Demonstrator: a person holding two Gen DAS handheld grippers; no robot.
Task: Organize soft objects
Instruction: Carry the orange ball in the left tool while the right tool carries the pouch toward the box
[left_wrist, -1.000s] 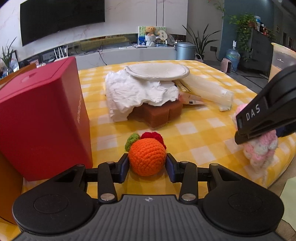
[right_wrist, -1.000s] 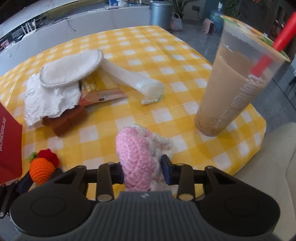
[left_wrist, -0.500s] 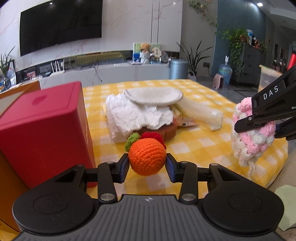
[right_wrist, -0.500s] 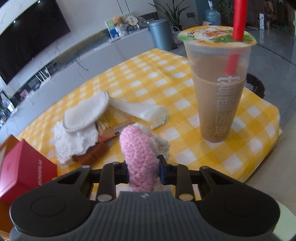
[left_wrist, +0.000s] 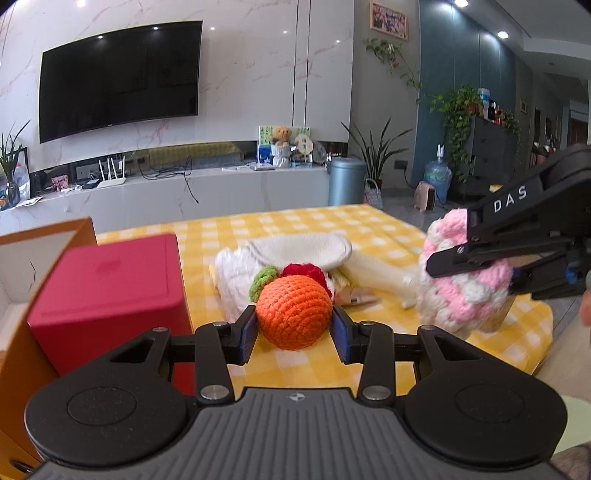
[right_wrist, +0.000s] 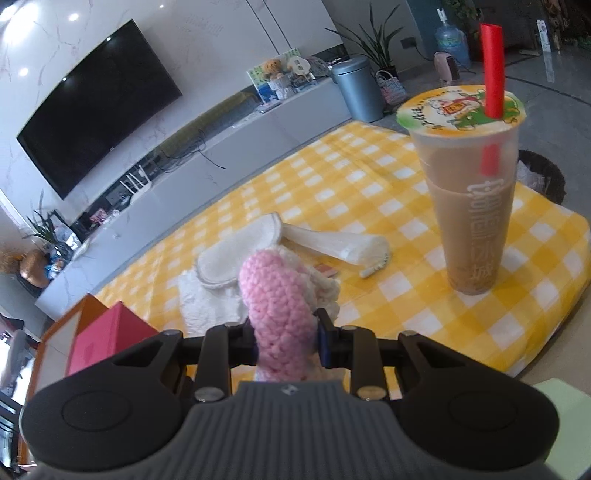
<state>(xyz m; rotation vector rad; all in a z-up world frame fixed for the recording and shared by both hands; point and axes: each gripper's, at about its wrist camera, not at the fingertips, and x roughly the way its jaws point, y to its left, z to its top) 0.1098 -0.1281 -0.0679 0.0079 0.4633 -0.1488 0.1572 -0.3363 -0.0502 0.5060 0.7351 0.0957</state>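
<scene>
At the far left stood an orange cardboard box (left_wrist: 44, 236), open at the top, with a red box (left_wrist: 107, 284) just in front of it; the same pair showed at the lower left of the right wrist view. The step in hand was judged to be the carry: both soft toys were clear of the yellow checked tablecloth (left_wrist: 295, 225) and neither had yet been set down. The next move probably called for bringing each toy over a container, possibly the orange box, and only then parting the fingers; which container was meant could not be told.

The left gripper (left_wrist: 294, 328) was clamped on a crocheted orange ball (left_wrist: 293, 312), its blue pads pressing both flanks. The ball was round and tightly stitched, with a green leaf tuft and a red tuft at its far side. Beyond it, on the cloth, lay a pile of white cloth (left_wrist: 236, 280) under a round cream pad (left_wrist: 299, 247), and a pale rolled sleeve (right_wrist: 332, 242) beside them.

The right gripper (right_wrist: 284, 338) held a pink and white crocheted toy (right_wrist: 277, 306), and the yarn bulged around its pads. Its jaws had just been closing further, with the toy between them. In the left wrist view the toy hung at the right, above the table's edge. A tall cup of milk tea (right_wrist: 472, 192) with a red straw stood farthest right, near the table's edge, well apart from both toys.
</scene>
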